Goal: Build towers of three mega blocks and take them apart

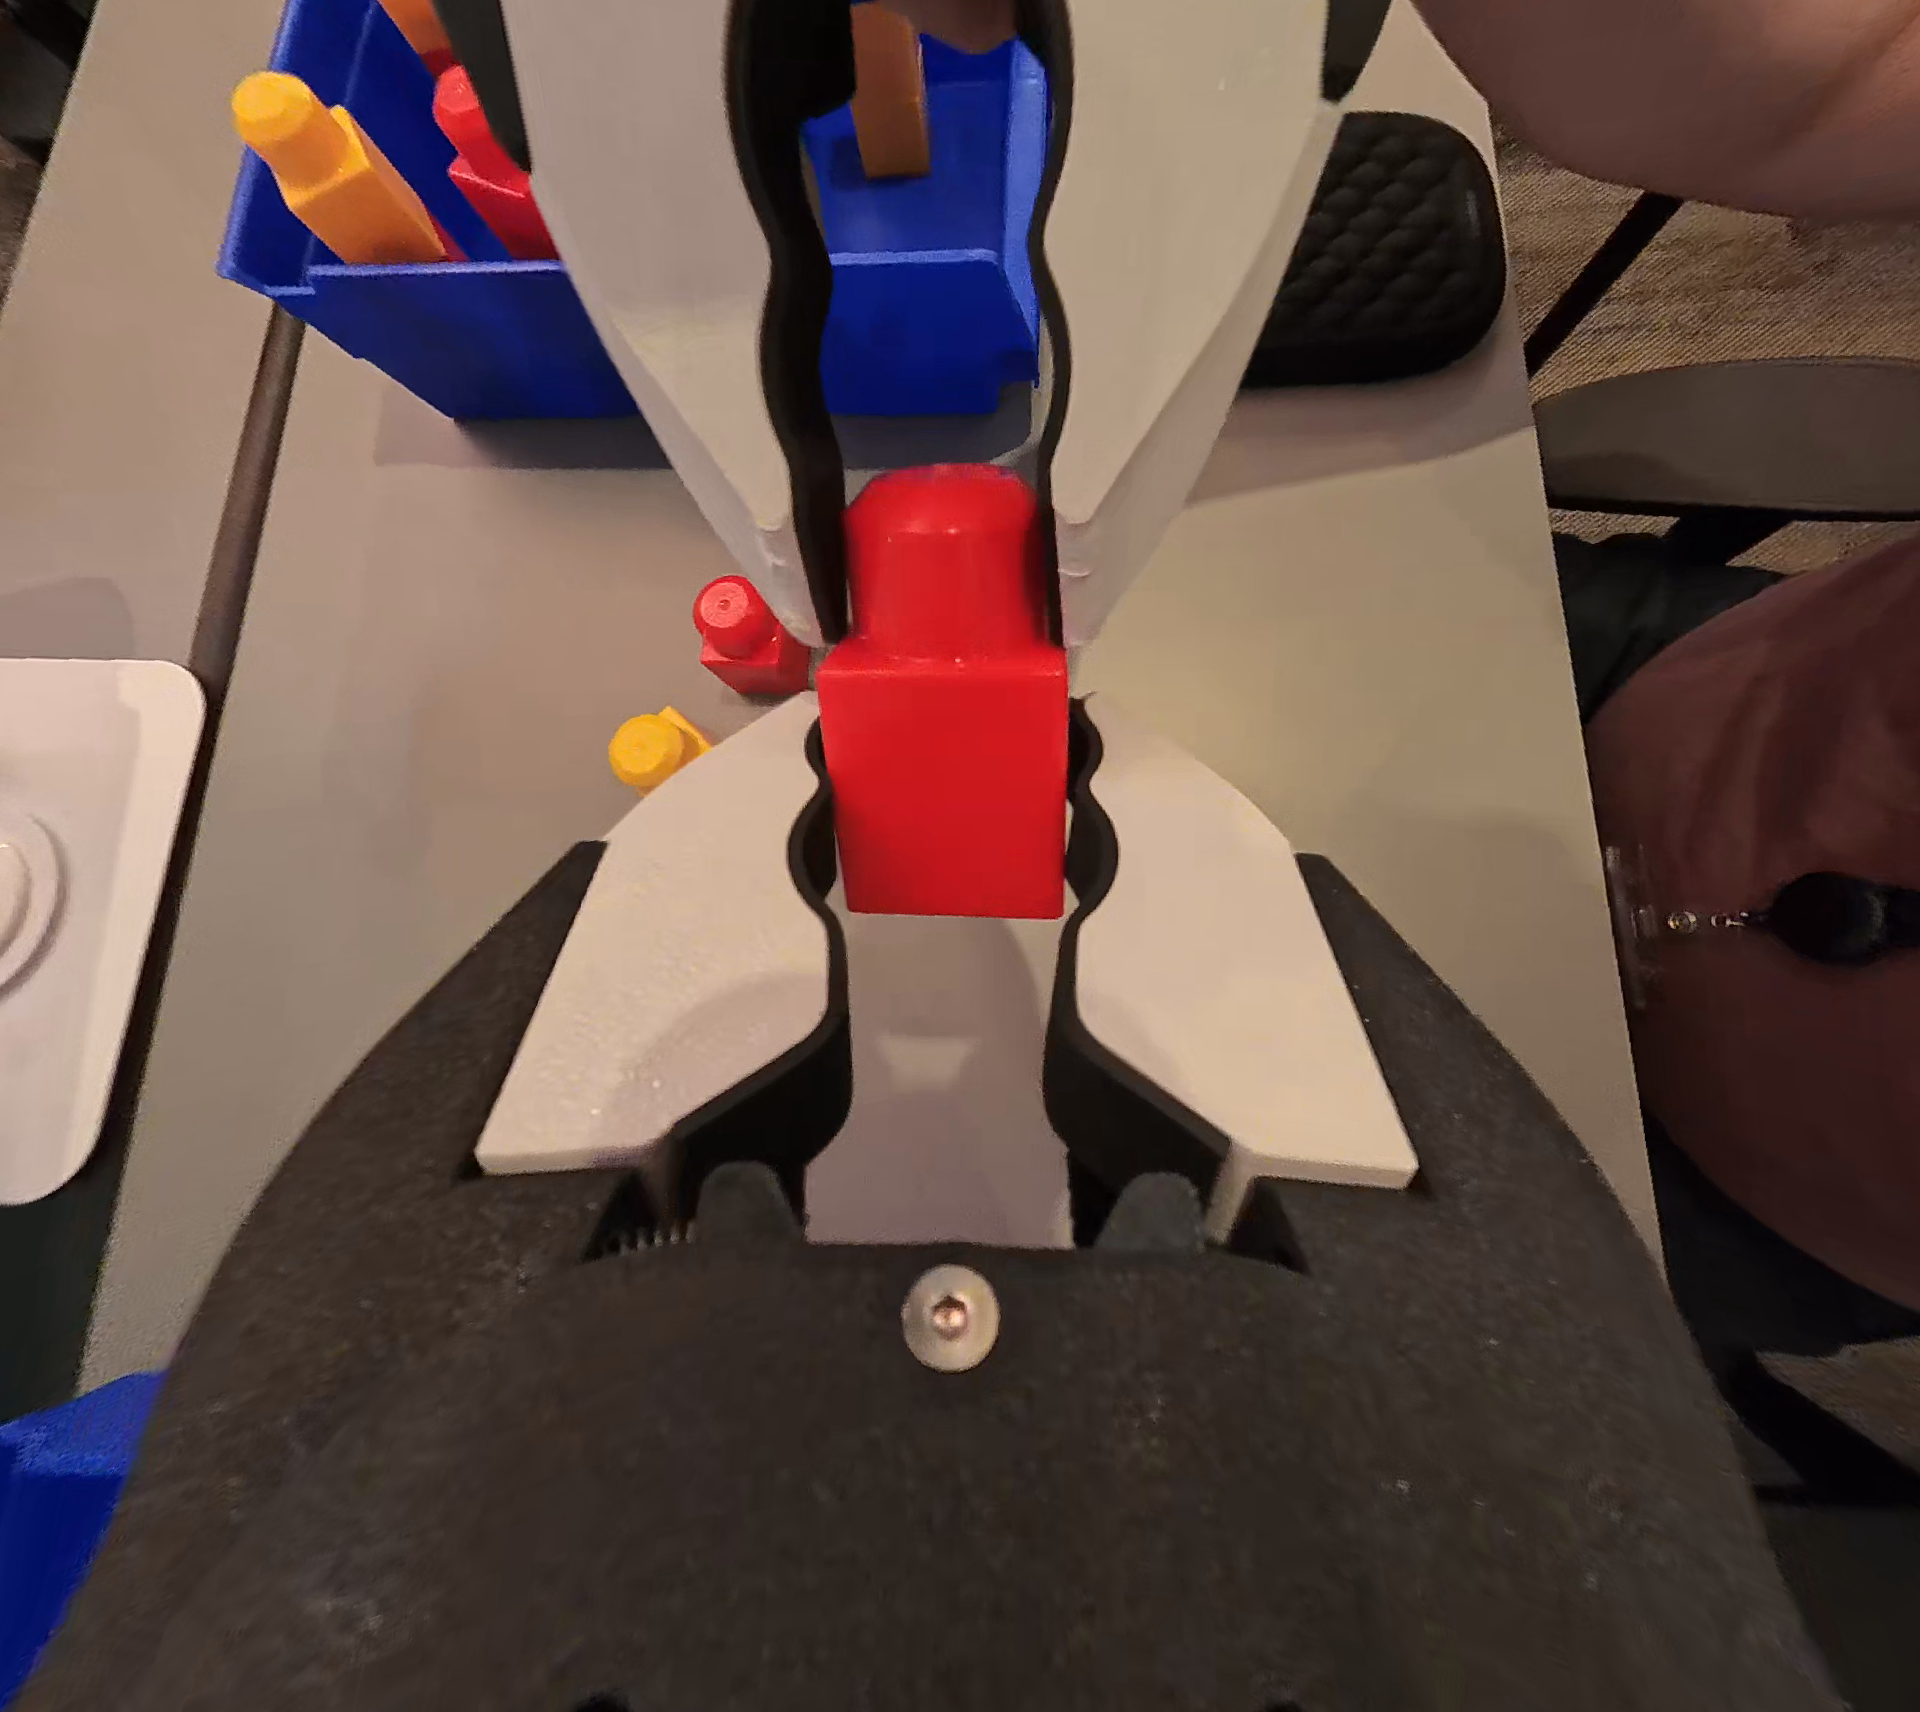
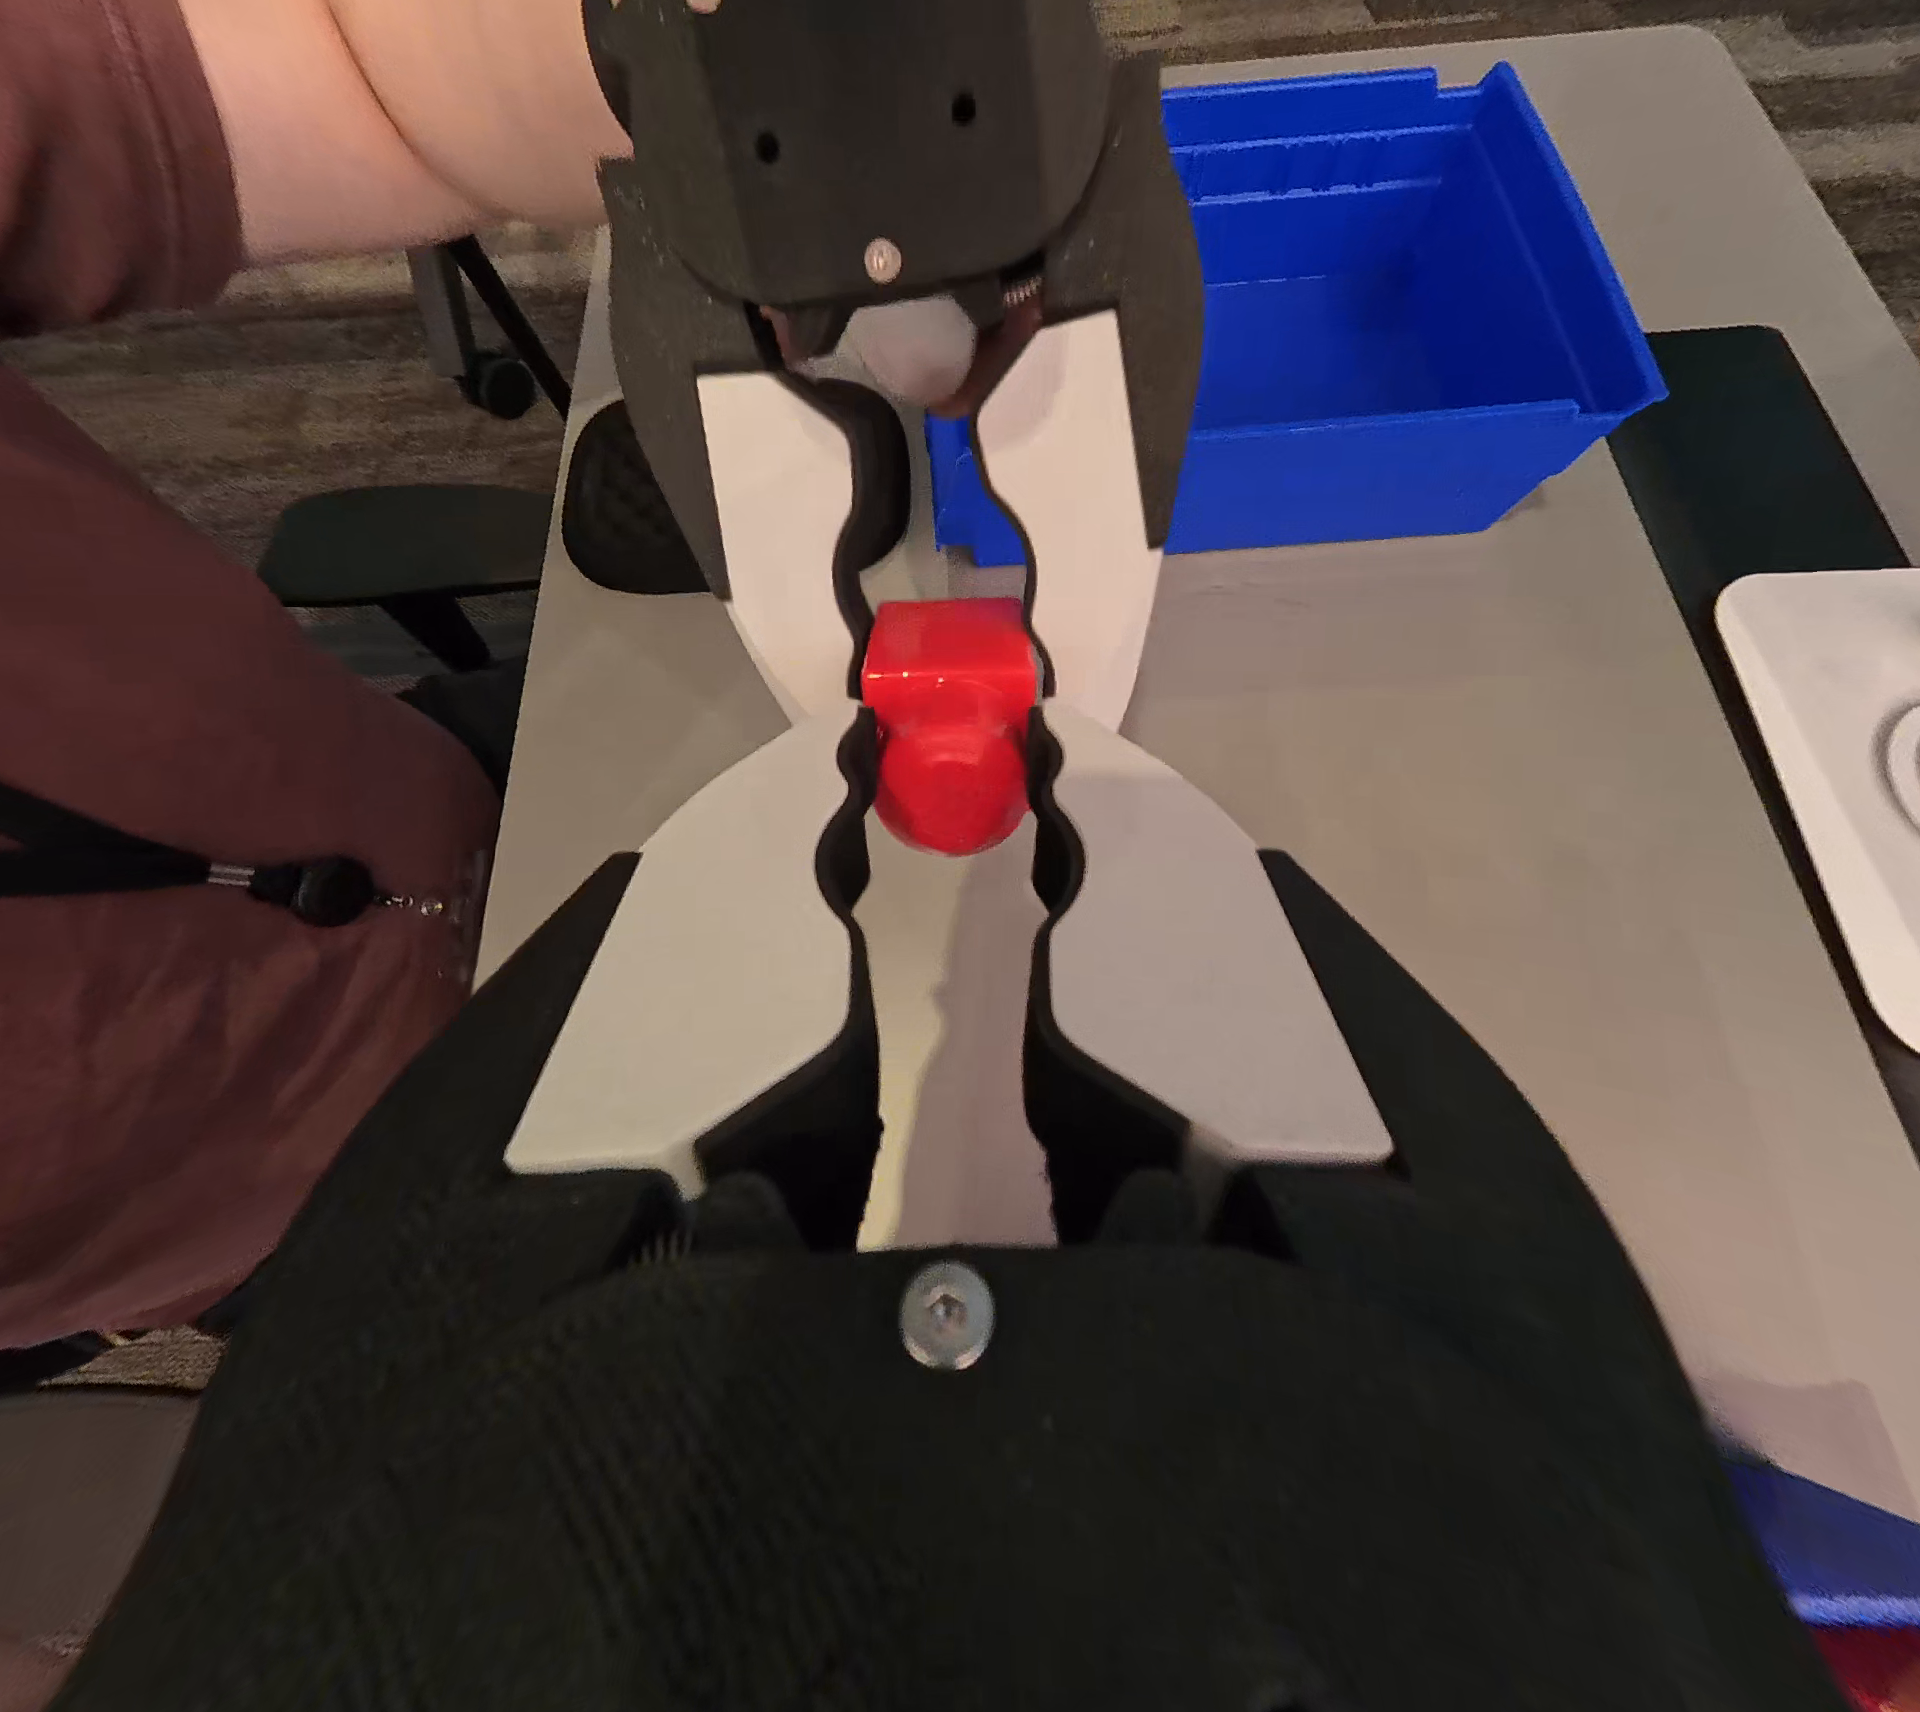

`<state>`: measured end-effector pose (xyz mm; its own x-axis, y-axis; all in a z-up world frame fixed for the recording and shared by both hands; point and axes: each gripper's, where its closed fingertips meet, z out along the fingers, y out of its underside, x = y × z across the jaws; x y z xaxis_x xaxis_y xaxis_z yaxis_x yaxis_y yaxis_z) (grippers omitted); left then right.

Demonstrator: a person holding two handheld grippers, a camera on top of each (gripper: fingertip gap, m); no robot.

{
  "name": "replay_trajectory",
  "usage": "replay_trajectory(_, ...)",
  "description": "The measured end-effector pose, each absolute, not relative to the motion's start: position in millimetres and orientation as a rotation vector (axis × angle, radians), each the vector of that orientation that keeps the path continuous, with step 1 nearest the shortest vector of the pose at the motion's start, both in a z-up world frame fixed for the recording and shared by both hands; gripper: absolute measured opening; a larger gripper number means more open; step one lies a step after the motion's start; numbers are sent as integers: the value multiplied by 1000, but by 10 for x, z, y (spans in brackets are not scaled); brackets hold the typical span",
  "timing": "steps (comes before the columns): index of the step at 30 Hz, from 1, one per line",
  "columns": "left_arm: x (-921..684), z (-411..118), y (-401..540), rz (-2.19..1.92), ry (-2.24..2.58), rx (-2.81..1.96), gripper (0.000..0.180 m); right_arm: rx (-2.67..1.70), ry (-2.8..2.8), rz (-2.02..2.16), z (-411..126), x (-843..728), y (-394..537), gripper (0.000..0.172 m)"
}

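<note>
Both hand-held grippers clamp one red block (image 1: 940, 789) above the worktop (image 1: 436, 561): left hand-held gripper (image 1: 943, 805) grips its body, right hand-held gripper (image 2: 948, 774) its stud. Only the left view shows two loose blocks, one red (image 1: 743, 639), one yellow (image 1: 652, 746).

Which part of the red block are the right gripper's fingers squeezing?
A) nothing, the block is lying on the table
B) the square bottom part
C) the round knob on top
C: in the right wrist view the right gripper's fingers sit on each side of the round knob of the red block, while the left gripper has the square part.
</note>
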<state>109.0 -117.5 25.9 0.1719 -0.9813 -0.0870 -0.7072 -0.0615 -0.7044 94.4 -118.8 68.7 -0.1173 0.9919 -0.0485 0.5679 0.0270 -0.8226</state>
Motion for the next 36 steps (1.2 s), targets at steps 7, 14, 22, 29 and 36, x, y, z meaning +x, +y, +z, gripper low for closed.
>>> replay_trajectory(7,941,378,-1006,-760,1247,-1766,40,-1573,-1246,892,710,1083,-730,44)
replay_trajectory(14,185,637,-609,-535,708,-1703,40,-1953,-494,462,-777,1630,-71,56)
replay_trajectory(22,274,455,-582,-409,602,-1737,40,-2143,-484,357,-1380,1555,40,39)
replay_trajectory(29,595,148,-729,-639,724,-1771,40,-1790,-574,832,-90,1400,-253,37)
replay_trajectory(36,966,340,-1196,-1070,1004,-1670,40,-1498,-1259,1376,1012,908,-1068,37)
